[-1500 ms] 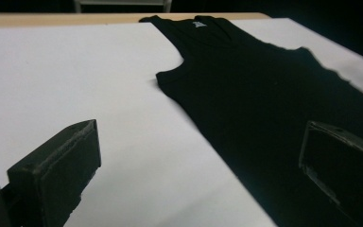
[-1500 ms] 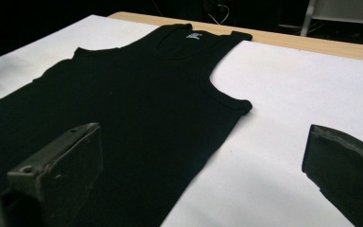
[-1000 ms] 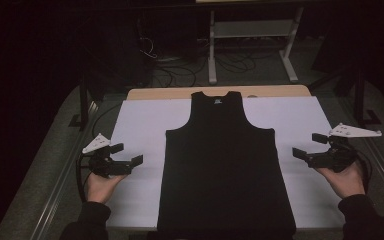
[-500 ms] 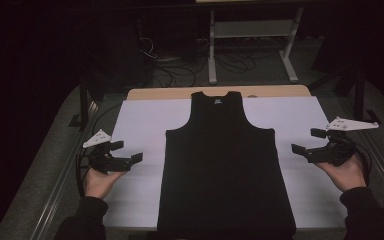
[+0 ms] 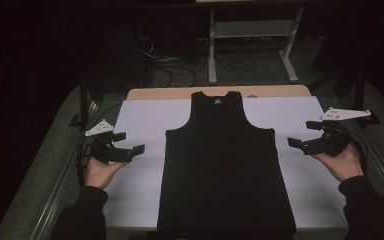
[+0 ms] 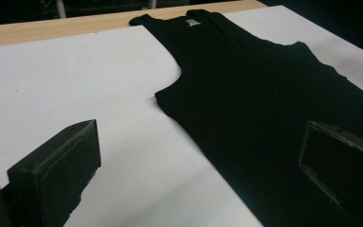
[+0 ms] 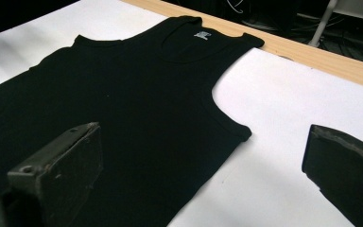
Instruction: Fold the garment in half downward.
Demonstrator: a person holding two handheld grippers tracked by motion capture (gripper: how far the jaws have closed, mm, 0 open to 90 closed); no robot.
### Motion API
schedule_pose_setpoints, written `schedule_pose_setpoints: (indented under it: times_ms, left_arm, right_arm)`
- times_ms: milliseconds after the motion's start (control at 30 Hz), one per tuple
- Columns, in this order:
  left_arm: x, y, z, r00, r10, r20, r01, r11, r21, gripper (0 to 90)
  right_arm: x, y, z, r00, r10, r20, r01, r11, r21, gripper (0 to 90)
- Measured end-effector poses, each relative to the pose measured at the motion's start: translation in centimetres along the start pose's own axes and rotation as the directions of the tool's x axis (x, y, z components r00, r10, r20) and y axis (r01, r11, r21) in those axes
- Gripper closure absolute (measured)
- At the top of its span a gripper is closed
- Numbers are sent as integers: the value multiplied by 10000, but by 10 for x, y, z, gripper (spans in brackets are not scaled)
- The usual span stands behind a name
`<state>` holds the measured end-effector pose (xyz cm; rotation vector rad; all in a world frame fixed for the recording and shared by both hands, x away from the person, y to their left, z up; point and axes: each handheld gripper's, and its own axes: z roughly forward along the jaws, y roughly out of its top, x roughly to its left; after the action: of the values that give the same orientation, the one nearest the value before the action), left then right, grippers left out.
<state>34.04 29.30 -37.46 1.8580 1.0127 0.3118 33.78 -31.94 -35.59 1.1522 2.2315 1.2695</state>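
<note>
On the worktop (image 5: 285, 91) lies a white sheet (image 5: 140, 125), and we see a black tank top (image 5: 222, 165) flat in its middle, neck away from us. We hold the left gripper (image 5: 130, 148) and the right gripper (image 5: 296, 144) beside it, both with jaws wide apart, touching nothing.

One black tank top (image 5: 223, 165), one white sheet (image 5: 140, 125), two claws: left claw (image 5: 130, 143), right claw (image 5: 302, 135).

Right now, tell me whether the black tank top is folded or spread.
Spread: the black tank top lies flat on the white sheet, both straps and side edges showing.
</note>
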Motion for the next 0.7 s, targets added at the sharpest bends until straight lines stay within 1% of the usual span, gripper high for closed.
schedule_pose_setpoints:
  times_ms: [133, 200, 300, 433, 533, 600, 700]
  left_arm:
    - [1, 4, 6, 9999, 26, 112, -26, 10000, 24, 0]
    - [1, 8, 10, 9998, 117, 142, -118, 9999, 99, 0]
    - [1, 12, 11, 9996, 252, 140, -254, 9995, 199, 0]
    - [3, 20, 13, 9994, 324, 123, -327, 9992, 234, 0]
    - [5, 24, 14, 9994, 334, 103, -337, 9992, 225, 0]
    - [7, 28, 14, 9995, 246, 191, -249, 9996, 162, 0]
    - [8, 30, 16, 9994, 219, 254, -223, 9997, 133, 0]
  right_arm:
    - [-2, 5, 0, 10000, -4, -18, 4, 10000, -18, 0]
    - [-5, 8, 2, 9999, 91, -66, -92, 10000, -15, 0]
    - [-7, 10, 3, 9999, 116, -84, -116, 9999, 0, 0]
    - [-10, 15, 8, 9998, 184, -126, -183, 9998, 107, 0]
    - [-12, 17, 10, 9996, 234, -144, -232, 9997, 93, 0]
    - [-15, 19, 14, 9996, 250, -132, -248, 9996, 140, 0]
    - [-18, 21, 18, 9995, 287, -157, -284, 9994, 205, 0]
